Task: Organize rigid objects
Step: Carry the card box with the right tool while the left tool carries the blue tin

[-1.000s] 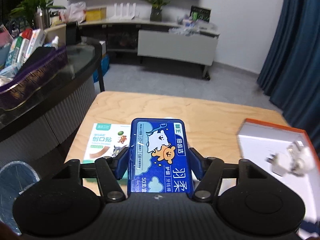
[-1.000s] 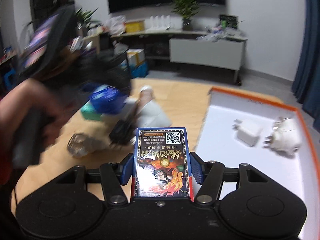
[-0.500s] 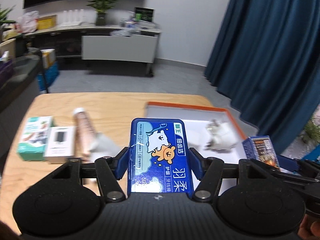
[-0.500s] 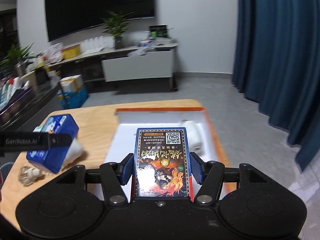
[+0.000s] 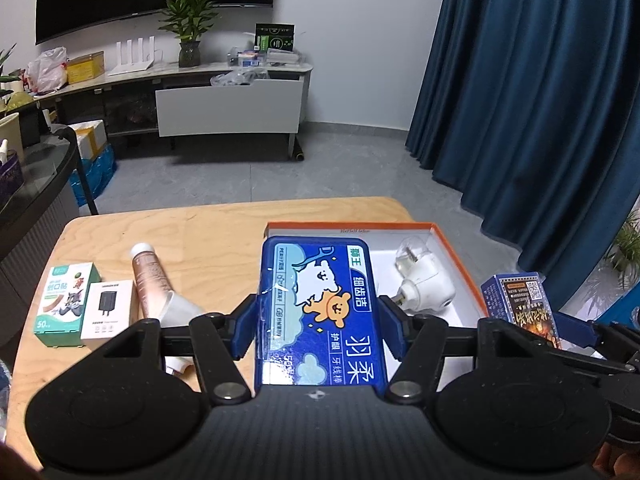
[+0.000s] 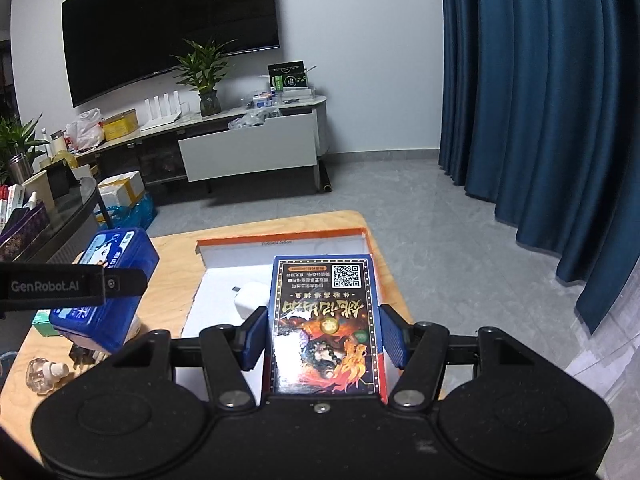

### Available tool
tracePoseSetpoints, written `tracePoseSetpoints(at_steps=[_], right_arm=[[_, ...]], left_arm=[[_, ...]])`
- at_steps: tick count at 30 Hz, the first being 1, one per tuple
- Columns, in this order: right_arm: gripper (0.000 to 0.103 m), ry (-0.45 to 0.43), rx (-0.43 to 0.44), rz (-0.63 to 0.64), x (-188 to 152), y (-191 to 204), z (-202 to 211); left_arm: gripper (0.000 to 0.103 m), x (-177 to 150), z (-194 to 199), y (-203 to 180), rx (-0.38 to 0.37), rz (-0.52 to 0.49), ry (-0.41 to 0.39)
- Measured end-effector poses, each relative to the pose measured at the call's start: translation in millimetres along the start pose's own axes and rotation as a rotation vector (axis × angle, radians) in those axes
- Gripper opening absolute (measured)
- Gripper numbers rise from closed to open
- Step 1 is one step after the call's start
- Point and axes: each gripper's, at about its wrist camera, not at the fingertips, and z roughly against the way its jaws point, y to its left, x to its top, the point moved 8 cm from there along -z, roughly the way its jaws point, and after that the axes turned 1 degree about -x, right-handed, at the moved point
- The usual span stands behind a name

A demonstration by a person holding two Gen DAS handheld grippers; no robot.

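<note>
**Two boxes held over the tray**

Above the right end of the bench (image 5: 208, 232), both tongs are loaded. The left tongs (image 5: 320, 330) are clamped on the blue floss box (image 5: 320, 312), pads pressing its two long sides, and it hangs over the near-left part of the orange-rimmed tray (image 5: 448, 248). The right tongs (image 6: 325, 338) are clamped on the dark card box (image 6: 326, 320) the same way, over the tray's near-right part.

Inside the tray lie a white plug-in unit (image 5: 424, 280) and a white charger (image 6: 250, 298). Toward the bench's left edge sit a green plaster box (image 5: 64, 304), a small white charger box (image 5: 106, 314) and a pink tube (image 5: 150, 284); a small clear bottle (image 6: 42, 374) lies near the front-left corner.

Both held boxes look light and stiff, the floss box probably glossy plastic and so somewhat slippery; the card box is likely thin board that could dent under hard pressure. Gripping across the long sides, as now, seems right.
</note>
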Motion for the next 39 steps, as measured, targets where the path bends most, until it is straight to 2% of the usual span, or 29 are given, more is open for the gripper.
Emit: tracePoseSetpoints(at_steps=[39], right_arm=[[0.070,0.014,0.012,0.022,-0.2,8.5,-1.5]], left_arm=[[0.064,-4.1,-1.4,-5.0,-0.015,-0.016,0.014]])
